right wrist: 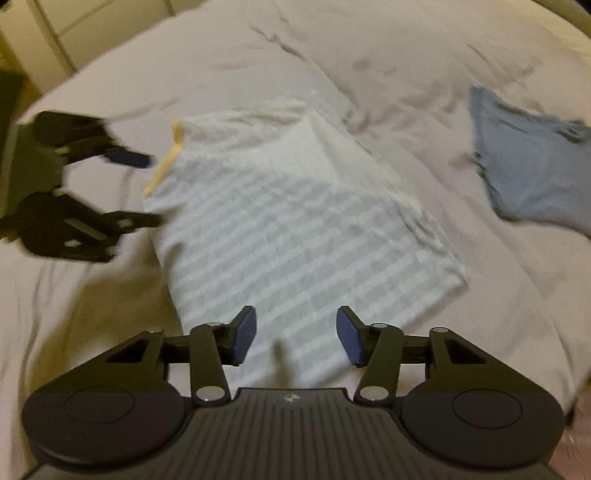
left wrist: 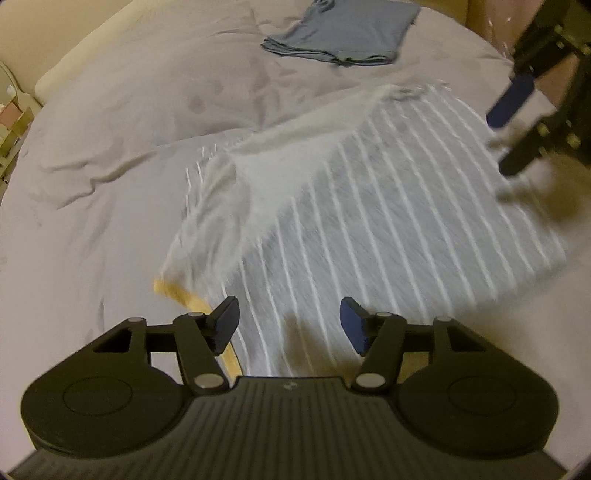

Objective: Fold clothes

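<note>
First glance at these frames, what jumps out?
The striped shirt, folded into a rough rectangle mid-bed with a yellow trim edge toward the left tongs. Both tongs are open and empty: left tongs and right tongs hover at opposite edges of it. A folded blue garment lies apart on the grey bedsheet.

- The striped garment [left wrist: 388, 206] lies folded on the bed cover [left wrist: 110, 147], mid-bed
- The second folded garment [left wrist: 343, 33] sits on the same cover, well apart from it, towards the far edge in the left wrist view
- Left gripper [left wrist: 288, 325] hangs over one edge of the striped garment, jaws apart
- Right gripper [right wrist: 295, 332] hangs over the opposite edge, facing the left one, jaws apart
</note>
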Tool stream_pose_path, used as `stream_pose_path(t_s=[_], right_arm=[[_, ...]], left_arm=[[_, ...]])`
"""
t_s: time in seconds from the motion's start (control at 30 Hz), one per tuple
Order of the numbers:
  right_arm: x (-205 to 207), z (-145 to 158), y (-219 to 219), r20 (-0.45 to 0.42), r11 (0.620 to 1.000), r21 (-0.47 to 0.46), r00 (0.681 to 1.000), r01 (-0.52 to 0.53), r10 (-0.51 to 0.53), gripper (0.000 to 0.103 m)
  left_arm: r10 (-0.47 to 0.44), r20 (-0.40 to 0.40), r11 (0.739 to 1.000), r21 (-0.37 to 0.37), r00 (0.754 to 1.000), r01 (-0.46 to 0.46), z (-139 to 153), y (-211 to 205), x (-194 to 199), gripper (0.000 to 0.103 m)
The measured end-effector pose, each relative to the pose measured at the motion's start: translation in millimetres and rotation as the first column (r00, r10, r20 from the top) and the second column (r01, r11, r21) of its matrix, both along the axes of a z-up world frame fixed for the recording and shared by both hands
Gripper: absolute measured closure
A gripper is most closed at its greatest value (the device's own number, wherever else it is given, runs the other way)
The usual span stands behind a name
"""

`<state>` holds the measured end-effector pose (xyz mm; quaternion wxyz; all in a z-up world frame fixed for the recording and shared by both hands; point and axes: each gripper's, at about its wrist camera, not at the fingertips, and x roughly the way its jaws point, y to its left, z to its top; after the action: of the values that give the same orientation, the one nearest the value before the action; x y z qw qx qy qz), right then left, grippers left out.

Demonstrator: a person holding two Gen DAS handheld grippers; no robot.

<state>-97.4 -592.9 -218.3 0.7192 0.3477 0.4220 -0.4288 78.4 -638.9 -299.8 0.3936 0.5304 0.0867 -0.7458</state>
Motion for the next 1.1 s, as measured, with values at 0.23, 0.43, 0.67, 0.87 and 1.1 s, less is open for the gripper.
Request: stream_pose_path(t_s=[0.23, 0.43, 0.67, 0.87, 1.1], right_arm=[[-22.6, -36.6, -34.5, 0.021, 0.999, 0.031, 0.999, -0.036, 0.035, 0.059], [-65.6, -38.6, -42.9, 0.051, 0.997, 0.046, 0.997, 0.06, -0.062, 0.063], [-106.8, -20.1, -49.2, 0.09, 0.989, -0.021, 0.985, 0.147, -0.144, 0.062], [-135.2, -30.5, -62.7, 0.113, 0.961, 0.014, 0.955, 0.275, -0.275, 0.062], [-150.8, -37.7, -54.6, 0.193, 0.934, 0.095, 0.914, 0.345, -0.357, 0.063]], left_arm=[[0.097, 0.015, 0.992, 0.085, 0.995, -0.098, -30.0, -77.2, 8.7, 0.061], [0.144, 0.043, 0.979, 0.137, 0.989, -0.148, -32.7, -93.1, 19.2, 0.061], [0.089, -0.201, 0.984, 0.167, 0.975, -0.055, -5.9, -105.9, -33.4, 0.057], [0.031, -0.349, 0.976, 0.214, 0.937, 0.047, -4.3, -119.5, -88.4, 0.057], [0.023, -0.206, 0.981, 0.193, 0.978, 0.017, -40.2, -123.3, -120.6, 0.051]])
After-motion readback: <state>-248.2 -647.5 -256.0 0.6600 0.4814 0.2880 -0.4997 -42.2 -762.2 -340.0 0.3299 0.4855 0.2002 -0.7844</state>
